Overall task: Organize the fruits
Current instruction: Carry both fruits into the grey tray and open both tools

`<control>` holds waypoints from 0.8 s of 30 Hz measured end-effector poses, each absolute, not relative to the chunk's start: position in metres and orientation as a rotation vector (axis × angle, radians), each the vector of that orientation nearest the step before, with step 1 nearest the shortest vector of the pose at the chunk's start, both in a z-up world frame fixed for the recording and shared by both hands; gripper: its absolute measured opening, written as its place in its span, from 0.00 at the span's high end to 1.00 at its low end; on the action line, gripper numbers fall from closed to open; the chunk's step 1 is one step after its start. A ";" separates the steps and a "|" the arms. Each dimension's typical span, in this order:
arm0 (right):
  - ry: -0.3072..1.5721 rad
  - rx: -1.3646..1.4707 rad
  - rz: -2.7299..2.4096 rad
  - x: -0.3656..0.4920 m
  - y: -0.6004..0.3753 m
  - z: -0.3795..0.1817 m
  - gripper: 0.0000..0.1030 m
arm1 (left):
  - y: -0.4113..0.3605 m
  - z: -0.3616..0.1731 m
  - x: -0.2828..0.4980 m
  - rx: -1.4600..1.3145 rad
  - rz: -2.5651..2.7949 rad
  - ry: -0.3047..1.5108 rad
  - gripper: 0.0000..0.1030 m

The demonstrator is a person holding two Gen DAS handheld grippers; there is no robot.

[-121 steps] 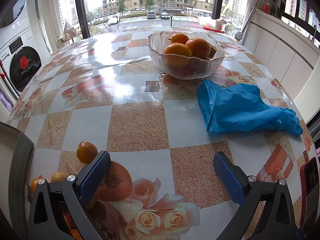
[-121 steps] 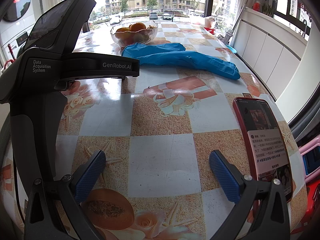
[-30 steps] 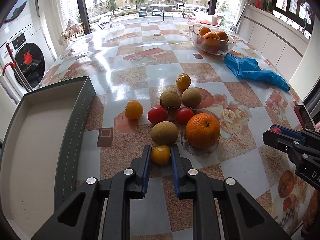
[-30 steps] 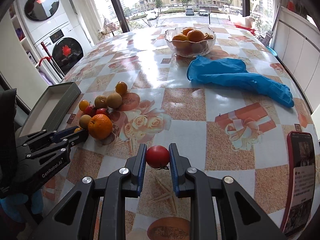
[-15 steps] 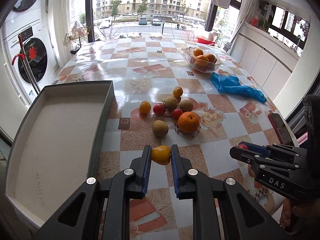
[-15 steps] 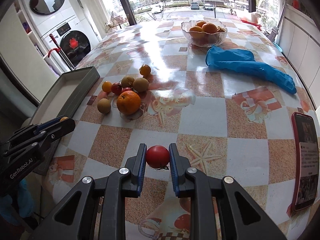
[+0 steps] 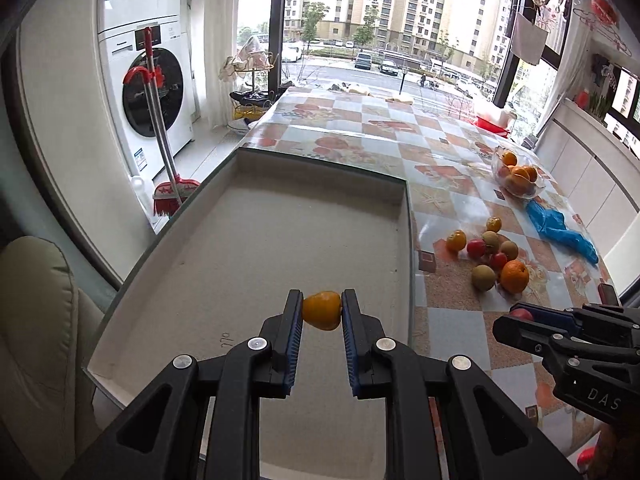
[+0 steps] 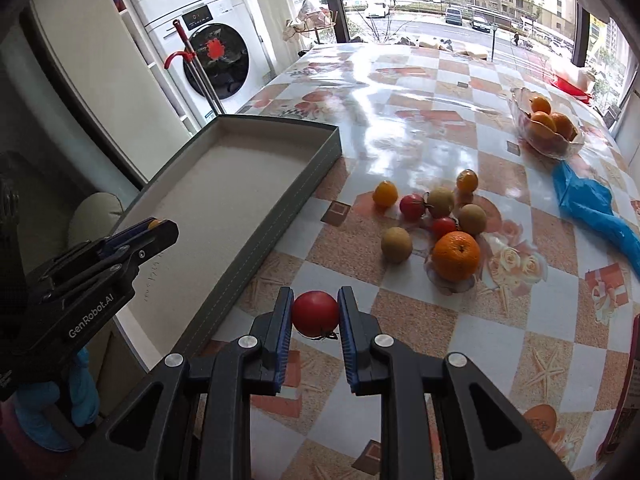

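Left wrist view: the left gripper (image 7: pixel 322 314) is closed narrowly on a small yellow fruit (image 7: pixel 321 310), its blue pads pressing both sides, held above the pale floor of a large empty tray (image 7: pixel 404 240) that sits on the checkered table (image 7: pixel 452 336). At lower right the right gripper (image 7: pixel 516 322) shows side-on with a red fruit (image 7: pixel 521 314) at its tip. Loose fruit, including a large orange (image 7: pixel 514 277), lies in a cluster just beside the tray. A glass bowl (image 7: pixel 517 178) of oranges and a blue glove (image 7: pixel 560 230) lie farther off.

Right wrist view: the right gripper (image 8: pixel 314 318) pinches the red fruit (image 8: pixel 315 314) between nearly closed pads, above the table near the tray's (image 8: pixel 280 216) dark wall. At left, the left gripper (image 8: pixel 158 230) hangs over the tray, a sliver of the yellow fruit (image 8: pixel 154 223) visible between its tips. The large orange (image 8: pixel 456 256) and the rest of the cluster sit on the table ahead, well apart from the bowl (image 8: pixel 548 136).
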State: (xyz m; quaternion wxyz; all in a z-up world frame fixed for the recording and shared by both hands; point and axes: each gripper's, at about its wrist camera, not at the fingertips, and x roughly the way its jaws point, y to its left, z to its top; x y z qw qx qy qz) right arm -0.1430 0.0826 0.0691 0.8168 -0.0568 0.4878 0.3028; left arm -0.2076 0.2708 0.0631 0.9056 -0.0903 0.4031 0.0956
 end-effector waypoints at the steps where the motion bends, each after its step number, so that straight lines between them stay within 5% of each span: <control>1: 1.042 -0.136 0.659 -0.145 0.095 0.070 0.76 | 0.278 0.060 -0.209 -0.192 0.215 0.832 0.80; 12: 1.080 -0.348 0.736 -0.157 0.195 0.044 0.77 | 0.323 0.029 -0.213 -0.258 0.289 0.874 0.80; 24: 1.094 -0.524 0.668 -0.164 0.193 0.031 0.77 | 0.315 0.016 -0.211 -0.244 0.264 0.873 0.80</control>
